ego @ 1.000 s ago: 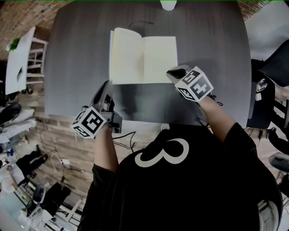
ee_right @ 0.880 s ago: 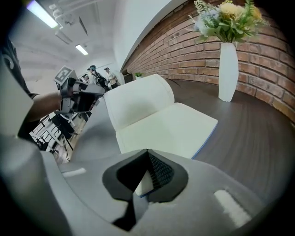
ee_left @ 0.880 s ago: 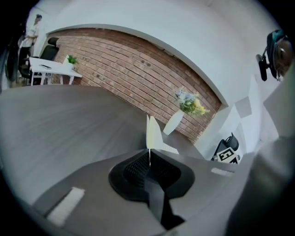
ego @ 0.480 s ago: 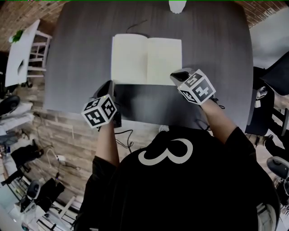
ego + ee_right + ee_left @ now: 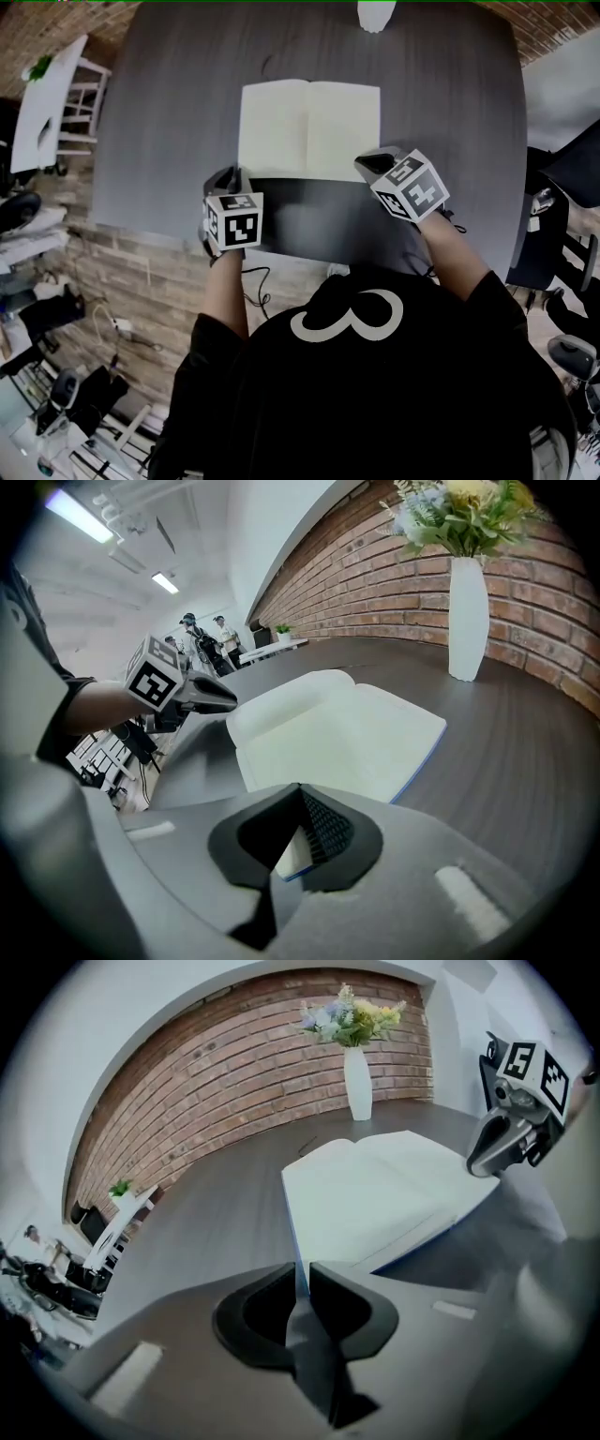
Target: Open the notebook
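Steeply tilted, right tool (image 5: 367, 160) pinches — seemingly — the notebook (image 5: 309, 127) corner.

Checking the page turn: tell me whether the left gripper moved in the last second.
Yes. The left gripper moved up and right, toward the notebook's near left corner; its fingers have just been opening, with that corner between them.

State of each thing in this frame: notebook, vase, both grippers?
notebook: open, pages flat on the table.
vase: upright, flowers in it.
left gripper: jaws narrowly apart, just been opening, notebook's corner edge in the gap.
right gripper: shut on the notebook's near right corner.
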`<action>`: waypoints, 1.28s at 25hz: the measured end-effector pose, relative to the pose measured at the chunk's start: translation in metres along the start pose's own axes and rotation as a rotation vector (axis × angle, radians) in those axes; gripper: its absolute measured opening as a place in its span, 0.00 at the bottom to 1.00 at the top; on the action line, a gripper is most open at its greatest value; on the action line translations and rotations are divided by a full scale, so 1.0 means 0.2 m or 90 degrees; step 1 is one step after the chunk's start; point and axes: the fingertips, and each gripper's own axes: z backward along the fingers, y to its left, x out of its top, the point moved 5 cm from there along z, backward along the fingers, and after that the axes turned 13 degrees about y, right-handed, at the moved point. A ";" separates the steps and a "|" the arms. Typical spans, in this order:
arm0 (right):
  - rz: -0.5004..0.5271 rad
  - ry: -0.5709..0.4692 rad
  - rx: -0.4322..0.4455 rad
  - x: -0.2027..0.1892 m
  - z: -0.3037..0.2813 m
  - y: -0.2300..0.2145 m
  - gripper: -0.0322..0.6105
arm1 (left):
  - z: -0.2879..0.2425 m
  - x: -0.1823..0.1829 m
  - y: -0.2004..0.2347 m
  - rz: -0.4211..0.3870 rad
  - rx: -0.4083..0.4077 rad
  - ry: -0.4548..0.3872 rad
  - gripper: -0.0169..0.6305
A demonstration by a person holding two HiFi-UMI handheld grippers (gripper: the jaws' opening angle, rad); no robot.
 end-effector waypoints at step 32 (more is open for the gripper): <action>-0.076 -0.400 0.172 0.07 0.82 0.52 0.05 | 0.93 0.07 -0.34 0.079 -0.418 -0.325 0.05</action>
